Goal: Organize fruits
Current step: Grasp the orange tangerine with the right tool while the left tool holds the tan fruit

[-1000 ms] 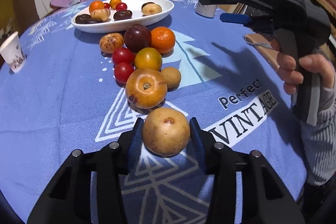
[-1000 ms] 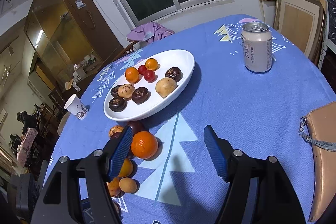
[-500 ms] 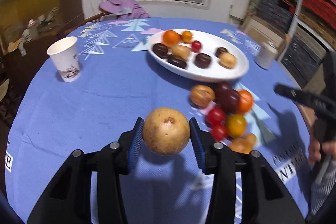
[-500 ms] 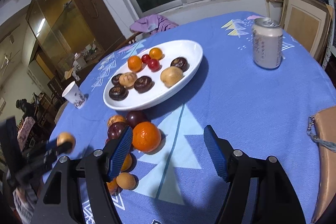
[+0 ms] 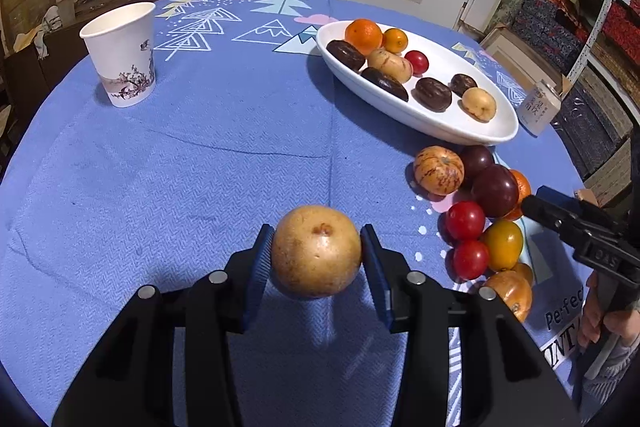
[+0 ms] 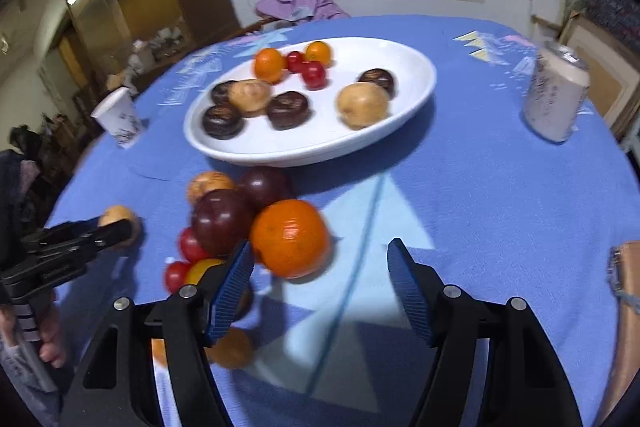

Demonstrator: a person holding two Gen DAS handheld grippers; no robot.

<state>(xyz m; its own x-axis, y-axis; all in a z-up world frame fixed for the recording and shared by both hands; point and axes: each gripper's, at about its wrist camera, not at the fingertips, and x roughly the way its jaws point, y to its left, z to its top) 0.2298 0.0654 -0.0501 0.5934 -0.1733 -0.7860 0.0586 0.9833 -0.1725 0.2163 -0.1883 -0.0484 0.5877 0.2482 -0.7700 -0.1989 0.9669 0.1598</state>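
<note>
The tan round fruit [image 5: 316, 251] was clamped between the blue pads of the left hand-held gripper [image 5: 317, 254], up off the cloth with its shadow beneath it. A second earlier that same fruit sat at the near end of the loose pile, in the same grip; by this moment it had been carried sideways, clear of the heap and out over bare blue worktop [image 5: 200, 167]. The pile itself now lay off to the right of it: a striped fruit [image 5: 438, 170], dark plums [image 5: 494, 191], red tomatoes [image 5: 465, 220] and a yellow one [image 5: 502, 244], all just short of the white plate [image 5: 472, 131].

That plate already held oranges, dark brown fruits, two pale ones and small red ones, so the sorting looked partly done, and this fruit was likely bound for the plate or for a spot of its own; which one I could not tell.

The right hand-held gripper [image 6: 320, 287] had dropped lower and closer over the pile. Its jaws stood apart and empty, with the big orange [image 6: 290, 238] just ahead of its left pad; the right wrist view was blurred, so whether the pad touched it was unclear. A pick of that orange seemed the next step.

Further out stood a paper cup [image 5: 120, 55] and a drinks can [image 6: 556, 95], both well clear of the fruit.
</note>
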